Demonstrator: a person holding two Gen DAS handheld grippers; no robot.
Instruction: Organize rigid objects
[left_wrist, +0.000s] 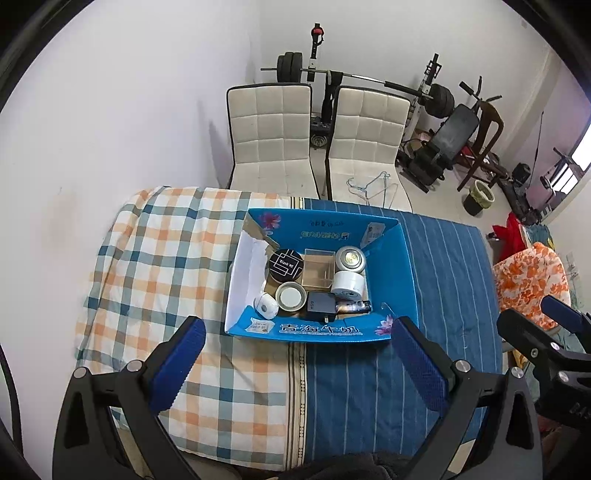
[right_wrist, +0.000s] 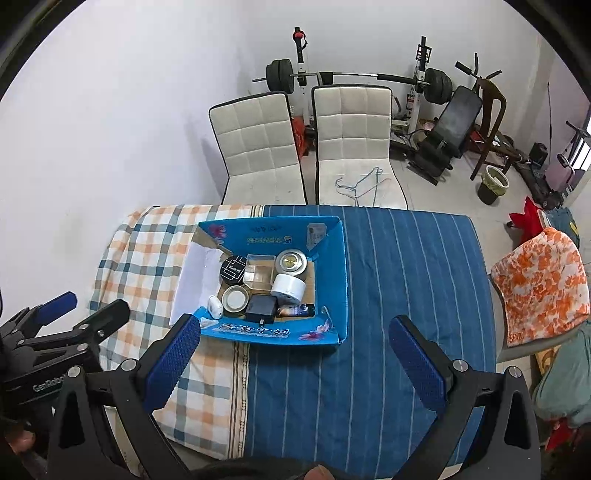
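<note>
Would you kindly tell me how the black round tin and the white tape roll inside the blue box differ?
The black round tin is dark with a white line pattern and lettering on its lid; the white tape roll is plain white. The tin sits flat, lid up, at the back left of the blue box; the roll lies tipped on its side towards the right. The tin looks wider and flatter. Both are round and rest inside the box, untouched by either gripper.
</note>
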